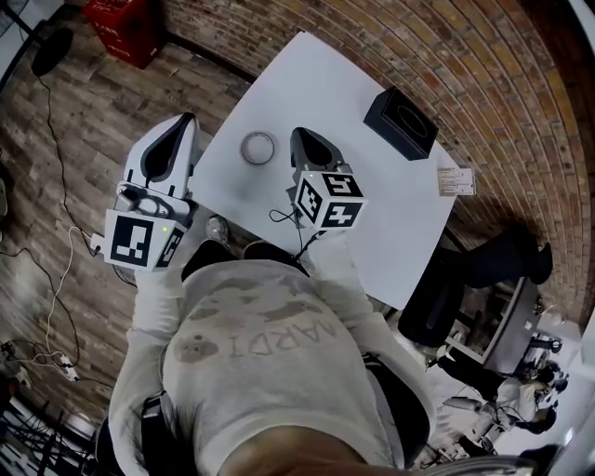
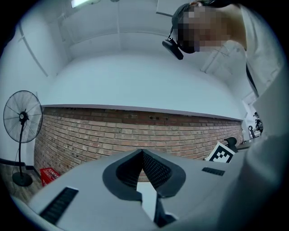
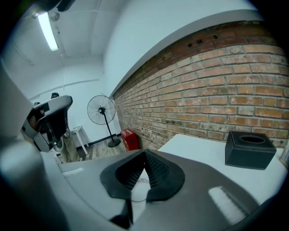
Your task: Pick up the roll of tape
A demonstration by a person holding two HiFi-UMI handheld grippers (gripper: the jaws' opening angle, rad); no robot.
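The roll of tape (image 1: 258,148), a clear ring, lies flat on the white table (image 1: 316,84) near its left edge. My right gripper (image 1: 299,136) hovers over the table just right of the roll, with the jaws shut and nothing held. In the right gripper view the shut jaws (image 3: 144,154) point past the table's corner, and a pale ring that may be the tape (image 3: 140,188) shows below them. My left gripper (image 1: 186,120) is off the table's left edge, above the floor. Its jaws (image 2: 142,152) are shut and empty, aimed at the brick wall.
A black box (image 1: 402,121) stands at the table's far side, with a small card (image 1: 456,180) at its right edge. A red crate (image 1: 125,28) and a standing fan (image 3: 101,110) are on the floor beyond. Cables (image 1: 56,158) run on the left floor; a chair (image 1: 483,270) is at right.
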